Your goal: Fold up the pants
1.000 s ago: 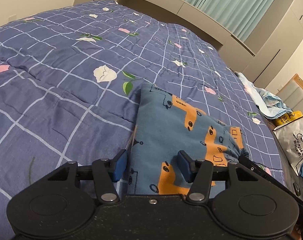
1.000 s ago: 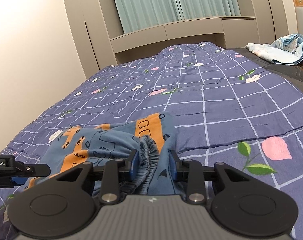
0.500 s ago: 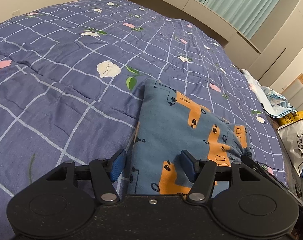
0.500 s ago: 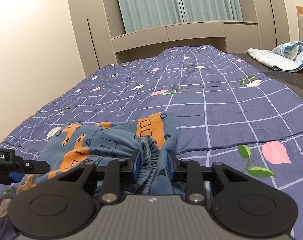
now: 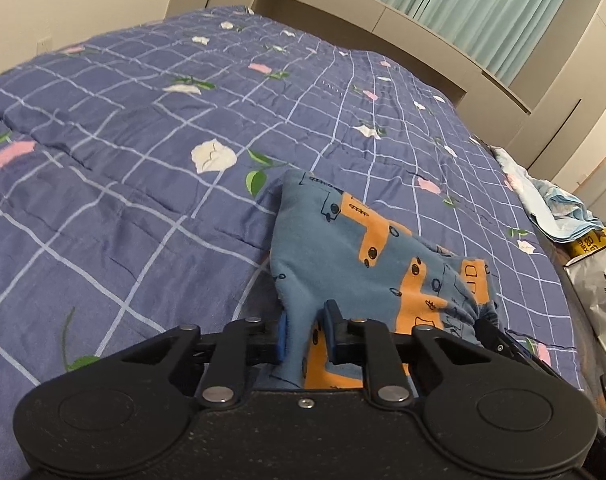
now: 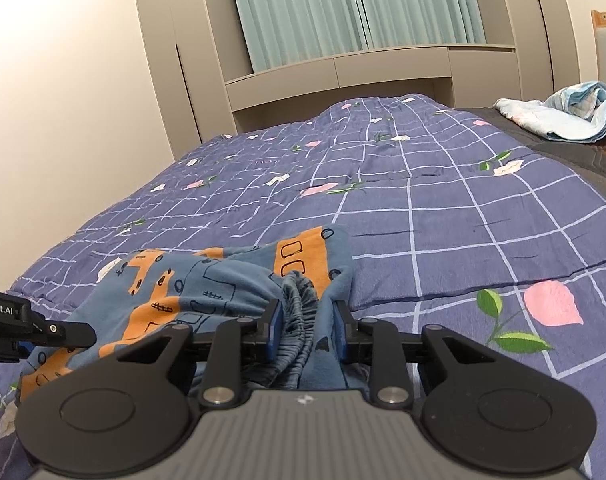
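On the quilted bed [image 5: 143, 184]: soft, light, floppy pants [image 5: 343, 264], left gripper [image 5: 306, 336] jaws just closed on the hem, right gripper [image 6: 307, 328] jaws pinching the elastic waistband

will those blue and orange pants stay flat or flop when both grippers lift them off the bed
Likely floppy: the pants already bunch where the left gripper, whose jaws have just been closing, pinches them. They probably sag between it and the right gripper, clamped on the gathered waistband. Thin knit, so probably light and unlikely to slip.
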A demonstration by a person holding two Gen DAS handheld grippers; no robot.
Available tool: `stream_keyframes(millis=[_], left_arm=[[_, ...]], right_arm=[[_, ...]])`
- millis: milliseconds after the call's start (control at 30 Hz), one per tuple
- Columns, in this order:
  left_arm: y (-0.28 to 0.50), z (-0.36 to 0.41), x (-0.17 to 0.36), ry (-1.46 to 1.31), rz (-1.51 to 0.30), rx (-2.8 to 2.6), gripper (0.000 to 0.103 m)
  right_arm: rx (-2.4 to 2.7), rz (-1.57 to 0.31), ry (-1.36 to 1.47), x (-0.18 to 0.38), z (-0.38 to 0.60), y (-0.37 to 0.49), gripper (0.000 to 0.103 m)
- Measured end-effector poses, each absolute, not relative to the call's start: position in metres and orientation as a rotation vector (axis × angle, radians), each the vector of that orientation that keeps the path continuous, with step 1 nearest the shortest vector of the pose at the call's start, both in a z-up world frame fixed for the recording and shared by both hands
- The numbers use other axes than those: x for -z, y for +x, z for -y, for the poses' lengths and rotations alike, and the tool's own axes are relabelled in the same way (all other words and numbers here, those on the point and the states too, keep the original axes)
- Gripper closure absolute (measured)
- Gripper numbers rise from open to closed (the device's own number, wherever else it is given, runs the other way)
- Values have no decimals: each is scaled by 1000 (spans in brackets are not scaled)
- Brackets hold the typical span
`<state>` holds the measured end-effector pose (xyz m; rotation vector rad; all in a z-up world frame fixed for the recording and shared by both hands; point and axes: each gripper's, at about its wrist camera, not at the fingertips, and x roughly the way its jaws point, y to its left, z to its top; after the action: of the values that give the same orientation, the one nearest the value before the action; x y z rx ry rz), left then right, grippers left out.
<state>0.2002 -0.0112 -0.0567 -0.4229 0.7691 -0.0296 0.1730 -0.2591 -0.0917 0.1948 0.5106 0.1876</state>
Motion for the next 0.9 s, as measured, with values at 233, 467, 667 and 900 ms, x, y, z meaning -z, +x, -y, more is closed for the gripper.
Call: stream_keyframes(millis=[233,467,667,900], left_arm=[[197,21,47,-358,-745,24,92],[190,21,39,-360,-728,35,96],[175,24,24,-340,-689,71,98],[154,29,3,-322,-637,108,98]], right_arm=[[-195,-499,209,92,261,172,78],[-221,-456,243,90,267,164,84],[-215,-421,253,75,262,140,89],[-208,-376,258,53,254,98,91]])
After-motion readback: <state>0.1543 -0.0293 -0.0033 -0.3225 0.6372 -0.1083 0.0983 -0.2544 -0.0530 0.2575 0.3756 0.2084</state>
